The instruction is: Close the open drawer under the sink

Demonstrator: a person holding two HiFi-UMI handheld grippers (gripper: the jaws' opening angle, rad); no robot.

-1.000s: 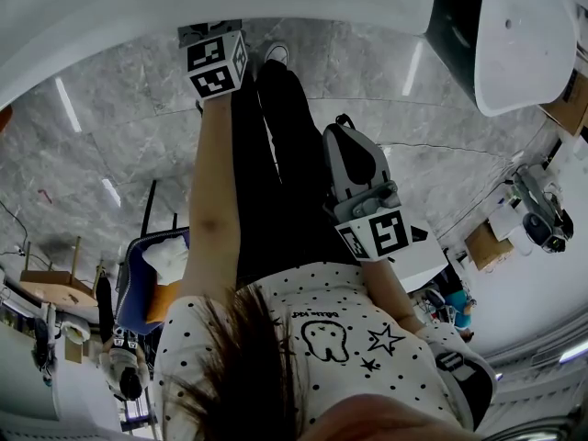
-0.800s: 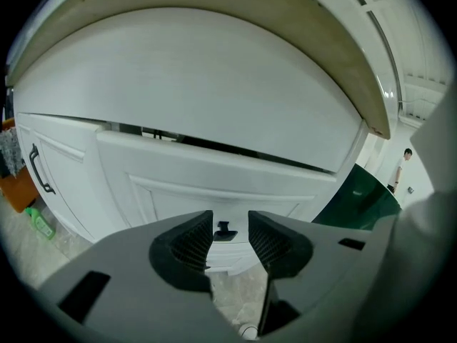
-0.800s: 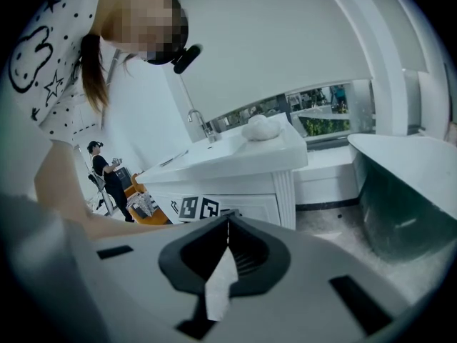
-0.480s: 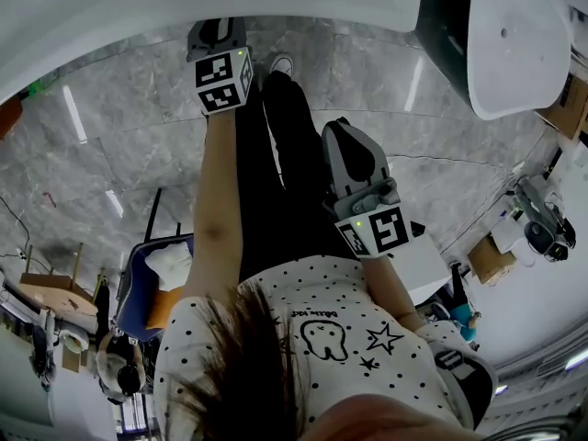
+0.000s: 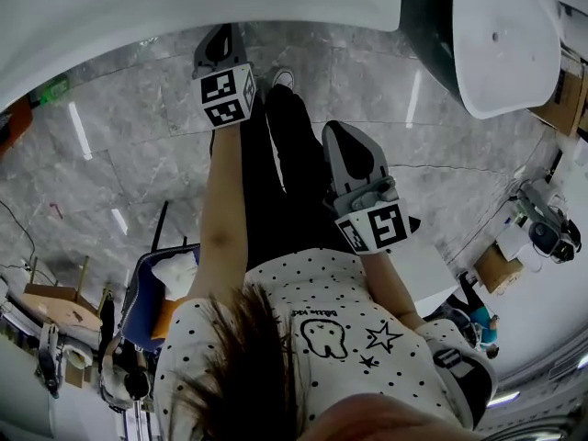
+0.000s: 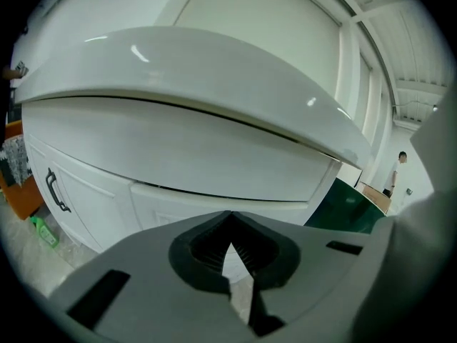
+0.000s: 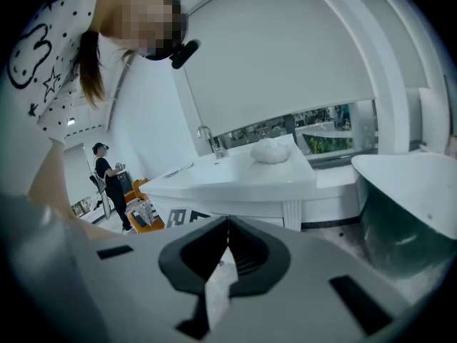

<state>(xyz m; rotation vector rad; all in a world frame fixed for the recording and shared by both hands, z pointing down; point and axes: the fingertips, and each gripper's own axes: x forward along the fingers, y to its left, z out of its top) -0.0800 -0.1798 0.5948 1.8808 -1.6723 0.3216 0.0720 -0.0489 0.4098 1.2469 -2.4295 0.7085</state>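
Note:
The white vanity fills the left gripper view. Its drawer front point(image 6: 178, 152) sits under the overhanging countertop point(image 6: 214, 70), with a thin dark seam above and below. I cannot tell whether the drawer stands out from the cabinet. My left gripper point(image 6: 230, 219) is held in front of it; its jaws have just closed and are shut with nothing between them. In the head view the left gripper point(image 5: 222, 37) is just below the countertop's edge point(image 5: 184, 7), which hides the drawer. My right gripper point(image 5: 337, 129), seen in its own view as the right gripper point(image 7: 228, 224), is shut and empty, hanging beside the person's leg.
A cabinet door with a black handle point(image 6: 57, 190) is low left of the drawer. A dark-sided white bathtub point(image 5: 501, 44) stands to the right. A blue seat with a white cloth point(image 5: 170, 269) is behind on the marble floor. A white island counter point(image 7: 235, 174) and a person in black point(image 7: 107, 177) stand farther off.
In the head view the left gripper has slid away from the countertop edge toward the person, showing more of its grey jaws. The right gripper has shifted only slightly. The bathtub has moved left in the picture.

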